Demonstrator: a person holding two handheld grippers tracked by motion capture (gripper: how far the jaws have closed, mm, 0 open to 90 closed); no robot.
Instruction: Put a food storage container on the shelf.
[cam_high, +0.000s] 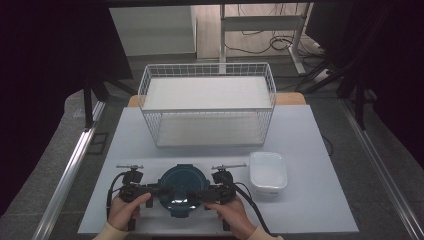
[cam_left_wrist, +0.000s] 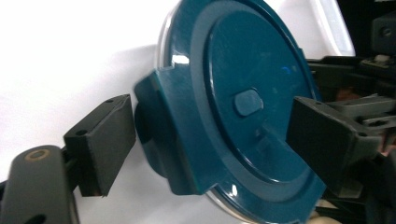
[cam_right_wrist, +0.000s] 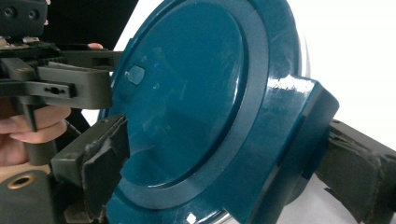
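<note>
Left gripper (cam_high: 159, 191) and right gripper (cam_high: 200, 195) each clamp an opposite side latch of the teal-lidded round container (cam_high: 180, 190), just in front of the wire basket (cam_high: 207, 104); equal grip pressure and level lifting advised.

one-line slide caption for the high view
Both grippers close on a teal round lid before a white wire basket.
</note>
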